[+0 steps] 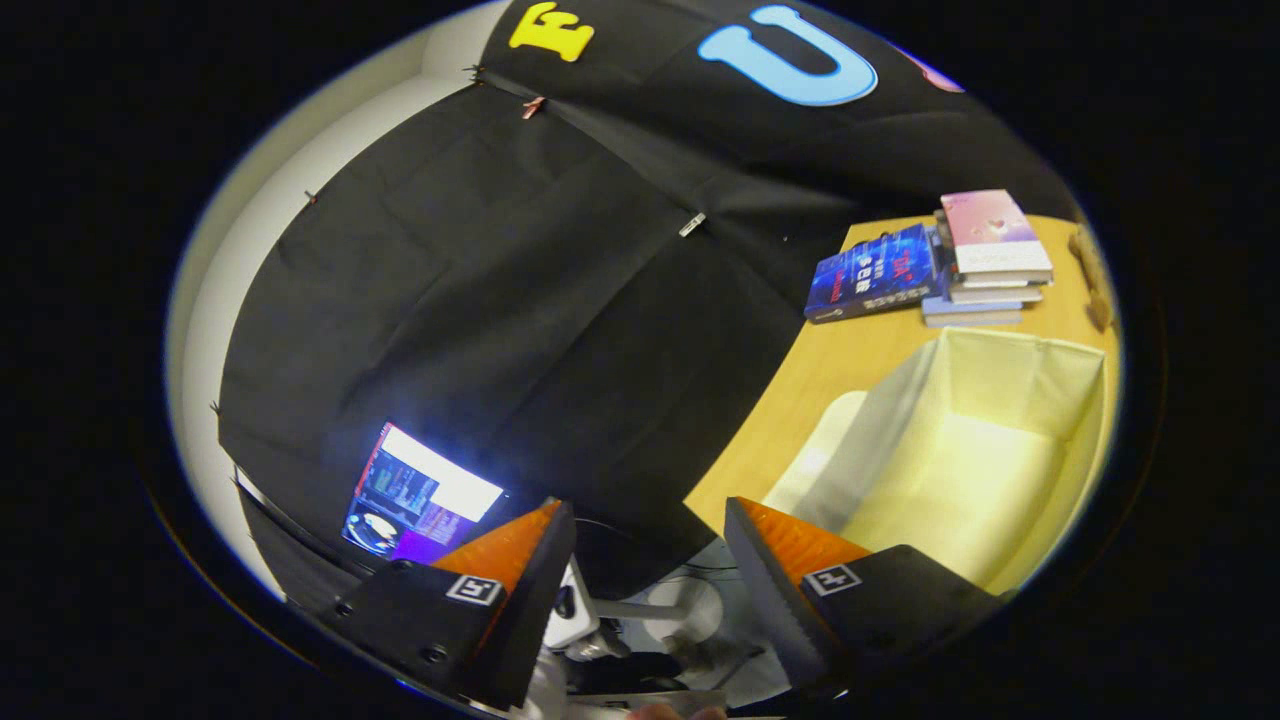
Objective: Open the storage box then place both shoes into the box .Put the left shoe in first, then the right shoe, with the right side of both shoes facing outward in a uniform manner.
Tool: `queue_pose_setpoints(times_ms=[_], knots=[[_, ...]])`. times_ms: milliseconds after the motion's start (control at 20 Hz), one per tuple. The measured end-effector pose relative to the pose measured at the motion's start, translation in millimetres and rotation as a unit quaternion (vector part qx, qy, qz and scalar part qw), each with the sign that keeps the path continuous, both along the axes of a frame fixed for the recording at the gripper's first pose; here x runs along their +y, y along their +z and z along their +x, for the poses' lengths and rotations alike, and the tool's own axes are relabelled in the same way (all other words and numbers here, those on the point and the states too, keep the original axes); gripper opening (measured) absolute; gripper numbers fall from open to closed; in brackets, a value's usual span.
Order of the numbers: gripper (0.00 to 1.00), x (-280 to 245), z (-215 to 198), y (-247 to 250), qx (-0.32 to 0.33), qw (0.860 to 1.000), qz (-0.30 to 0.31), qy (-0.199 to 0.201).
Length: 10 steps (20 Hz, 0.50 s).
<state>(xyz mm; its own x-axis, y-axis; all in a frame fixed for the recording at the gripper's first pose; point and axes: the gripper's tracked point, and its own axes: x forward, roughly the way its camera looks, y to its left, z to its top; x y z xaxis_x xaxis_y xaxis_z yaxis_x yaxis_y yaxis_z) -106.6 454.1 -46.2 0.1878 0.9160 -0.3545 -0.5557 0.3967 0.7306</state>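
Observation:
The pale storage box (1000,450) stands open on the wooden table (850,360), off to the right of my fingers and a little beyond them, its inside bare as far as I can see. A light flap (815,460) of it lies on the table at its left side. My gripper (650,520) is open, tilted, with nothing between its fingers, and it hangs off the table's left end, facing the black cloth wall.
A stack of books (990,260) and a blue book (875,275) leaning on it sit on the table behind the box. A lit screen (420,495) glows low by my left finger. Stands and cables (660,610) lie below the fingers.

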Motion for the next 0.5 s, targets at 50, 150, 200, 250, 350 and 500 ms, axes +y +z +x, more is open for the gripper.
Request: queue_pose_setpoints(times_ms=[50, 150, 200, 250, 350, 500], knots=[[0.96, -19, 6, 0, -0.021, 1.0, -0.007, -0.018], [0.96, -60, 18, -4, -0.051, 0.997, -0.022, -0.06], [0.96, -82, 27, -8, -0.061, 0.994, -0.032, -0.087], [0.96, -105, 37, -10, -0.072, 0.99, -0.037, -0.113], [0.96, -147, 50, -5, -0.097, 0.981, -0.038, -0.164], [0.96, -232, 82, -32, -0.134, 0.955, -0.094, -0.246]])
